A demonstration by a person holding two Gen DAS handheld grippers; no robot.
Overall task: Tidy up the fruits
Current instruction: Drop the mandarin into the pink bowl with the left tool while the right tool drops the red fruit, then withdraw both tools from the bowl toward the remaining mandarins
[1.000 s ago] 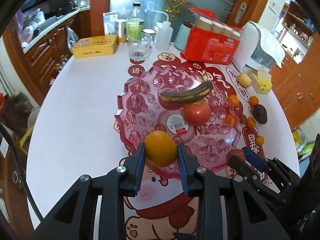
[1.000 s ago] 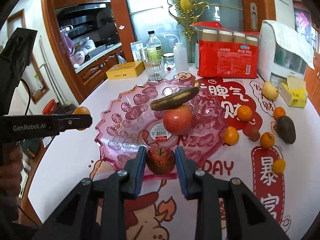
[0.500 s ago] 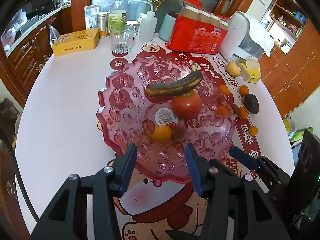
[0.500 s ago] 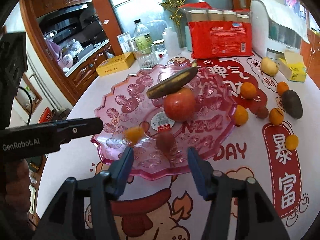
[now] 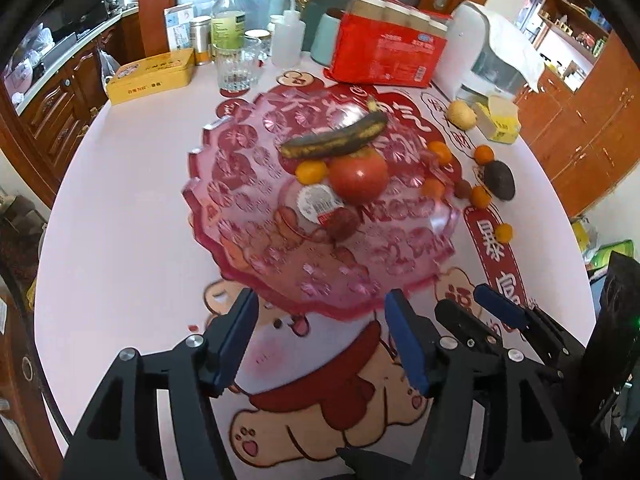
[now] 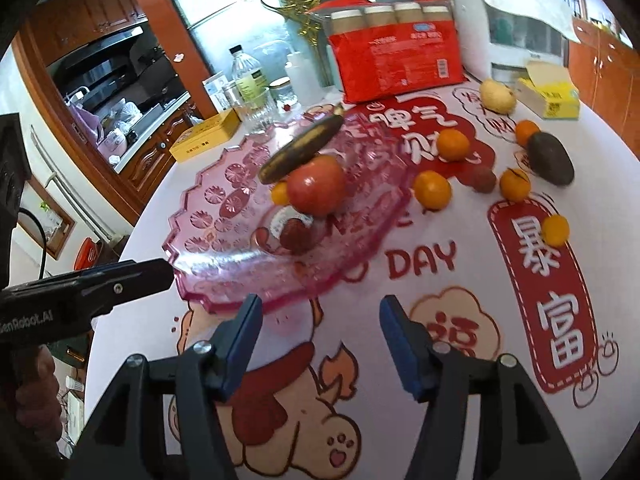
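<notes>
Loose oranges point(image 6: 432, 190) and an avocado point(image 6: 550, 159) lie beside the pink tray point(image 6: 208, 216).

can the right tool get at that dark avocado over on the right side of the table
Probably yes. The right tool is open and holds nothing, and the avocado lies on bare tablecloth outside the pink tray; only small oranges sit close beside it.
</notes>
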